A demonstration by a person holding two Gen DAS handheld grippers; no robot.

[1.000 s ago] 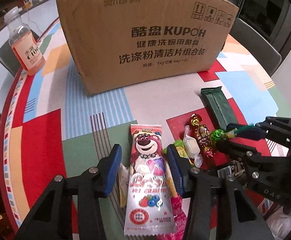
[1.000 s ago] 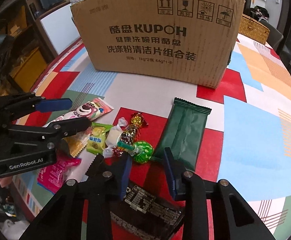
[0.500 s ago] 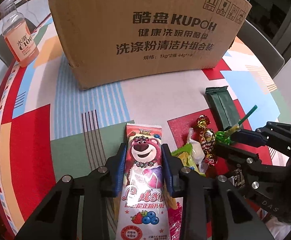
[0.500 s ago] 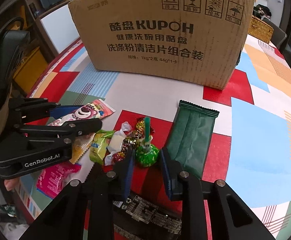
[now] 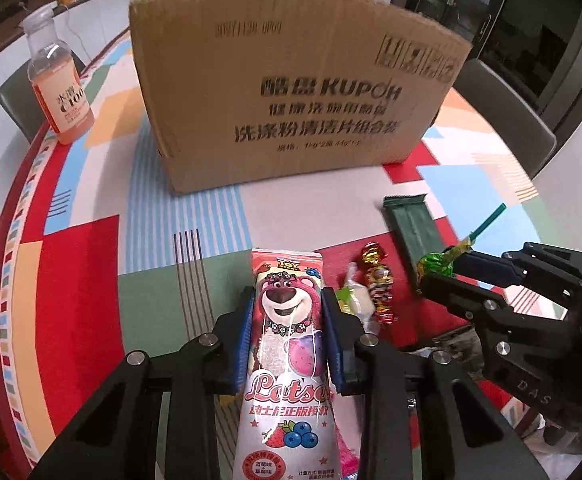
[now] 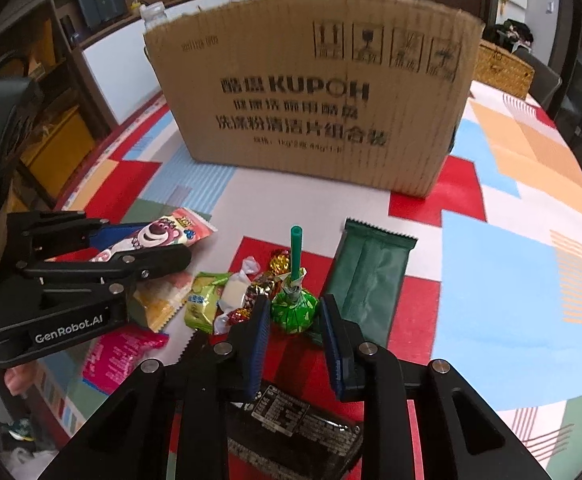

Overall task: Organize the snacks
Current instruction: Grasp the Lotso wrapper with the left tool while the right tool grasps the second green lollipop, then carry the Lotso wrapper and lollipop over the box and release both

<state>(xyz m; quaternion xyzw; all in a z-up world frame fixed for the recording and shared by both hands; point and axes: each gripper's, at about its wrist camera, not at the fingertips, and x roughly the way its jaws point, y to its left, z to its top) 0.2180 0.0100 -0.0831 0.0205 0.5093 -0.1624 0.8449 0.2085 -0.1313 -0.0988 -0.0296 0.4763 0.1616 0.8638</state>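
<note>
Gripping now: left tool [image 5: 287, 336] clamps Lotso snack pack [image 5: 289, 364], right tool [image 6: 295, 336] pinches green lollipop [image 6: 294, 307]. Lift clear, drop into 12 o'clock cardboard box [image 5: 287, 92].

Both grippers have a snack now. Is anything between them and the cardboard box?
Nothing visible: bare tablecloth lies between the bear-print packet, the green lollipop and the cardboard box. Its near wall stands tall; its opening is not shown.

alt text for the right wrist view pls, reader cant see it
The right gripper is shut on a green-wrapped lollipop, stick up, above a colourful table. To its left the left gripper clamps a pink bear snack packet; a cardboard box stands behind.
</note>
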